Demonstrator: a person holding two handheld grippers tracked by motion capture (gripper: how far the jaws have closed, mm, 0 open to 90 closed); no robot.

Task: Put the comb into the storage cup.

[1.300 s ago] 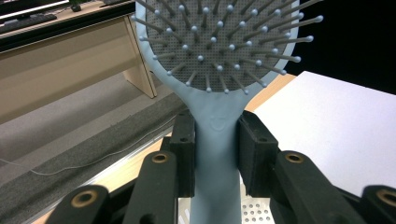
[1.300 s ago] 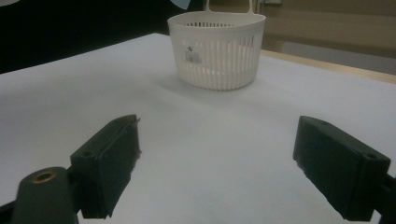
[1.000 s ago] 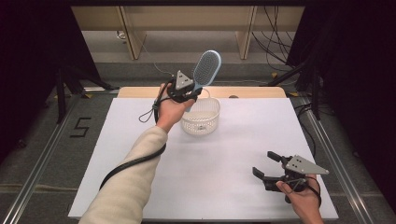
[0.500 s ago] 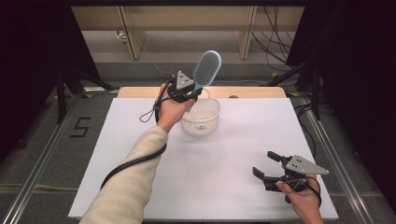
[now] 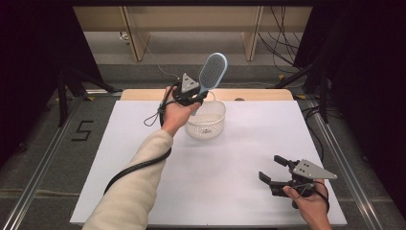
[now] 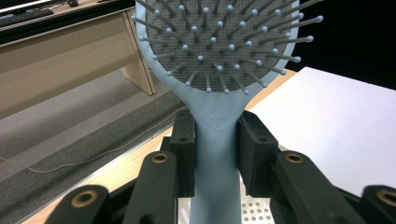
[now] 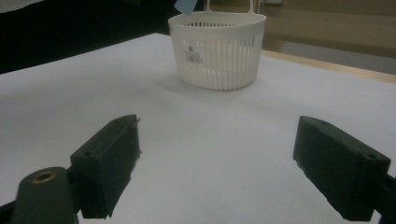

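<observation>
A light blue hairbrush point(image 5: 212, 71) stands upright over the far rim of a white slotted basket point(image 5: 206, 120), bristle head up. My left gripper point(image 5: 195, 98) is shut on its handle. In the left gripper view both black pads clamp the handle point(image 6: 215, 154) just below the bristled head point(image 6: 219, 42), and the basket's perforated floor point(image 6: 254, 212) shows beneath. My right gripper point(image 5: 274, 171) rests low at the near right of the white table point(image 5: 249, 158), open, with nothing between its fingers. In the right gripper view the basket point(image 7: 217, 49) stands ahead of its spread jaws, with the handle's blue tip point(image 7: 185, 6) above the rim.
The white table top has a wooden strip point(image 5: 258, 94) along its far edge. Beyond it stand pale wooden desk legs point(image 5: 136, 40) and black cables point(image 5: 282, 28). Metal rails point(image 5: 43, 158) flank the table; a "5" point(image 5: 82, 130) is marked on the floor at left.
</observation>
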